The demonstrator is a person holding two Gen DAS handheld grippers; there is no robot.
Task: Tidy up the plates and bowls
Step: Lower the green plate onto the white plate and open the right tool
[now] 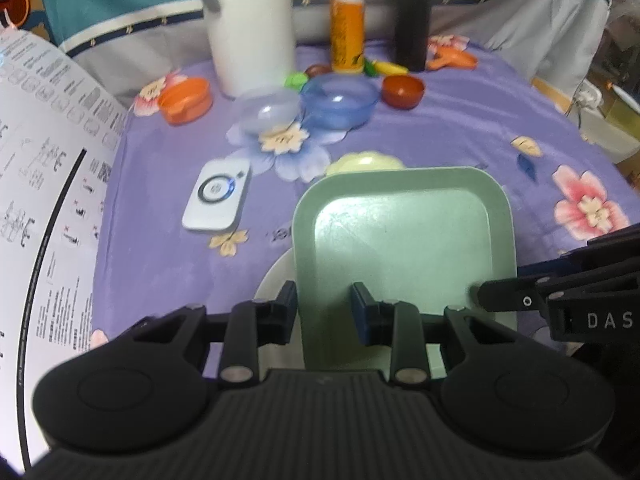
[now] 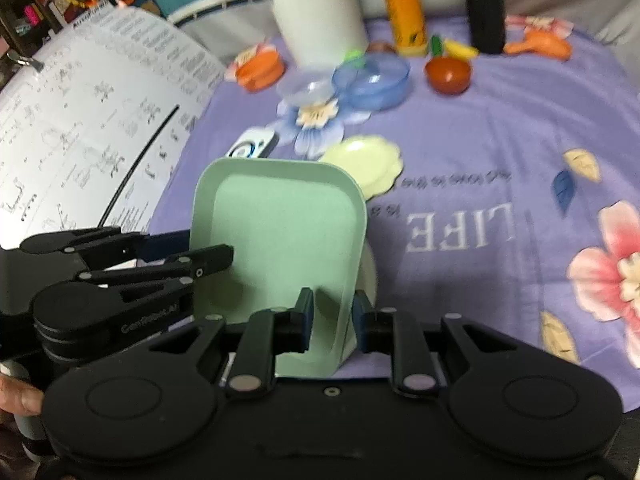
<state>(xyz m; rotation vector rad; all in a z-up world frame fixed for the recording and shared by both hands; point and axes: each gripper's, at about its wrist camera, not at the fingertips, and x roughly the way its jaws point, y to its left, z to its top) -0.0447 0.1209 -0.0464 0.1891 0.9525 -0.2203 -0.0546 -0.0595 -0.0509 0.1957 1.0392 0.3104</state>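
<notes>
Straddling opposite side walls of the green tray (image 1: pixel 404 236), both grippers have their jaws set over its rim. Left gripper (image 1: pixel 325 306): one finger outside the left wall, one inside the tray, jaws closed on that wall. Right gripper (image 2: pixel 333 316): jaws likewise astride the right wall; whether the pads press it cannot be told. In the left view the right gripper (image 1: pixel 480 294) enters from the right edge, its fingertip over the tray's floor. The tray sits over a white plate (image 1: pixel 276 284), whose rim shows under its left side. Just beyond the tray's far edge lies a pale yellow scalloped dish (image 2: pixel 366 160). Left of that, a white device (image 1: pixel 218 196) rests on the purple floral cloth (image 1: pixel 440 128) covering the worktop. Farther back: clear bowl (image 1: pixel 268 114), blue bowl (image 1: pixel 340 100) touching it, red-brown bowl (image 1: pixel 402 90), orange cup (image 1: pixel 186 100), white jug (image 1: pixel 250 24), orange bottle (image 1: pixel 346 20).
</notes>
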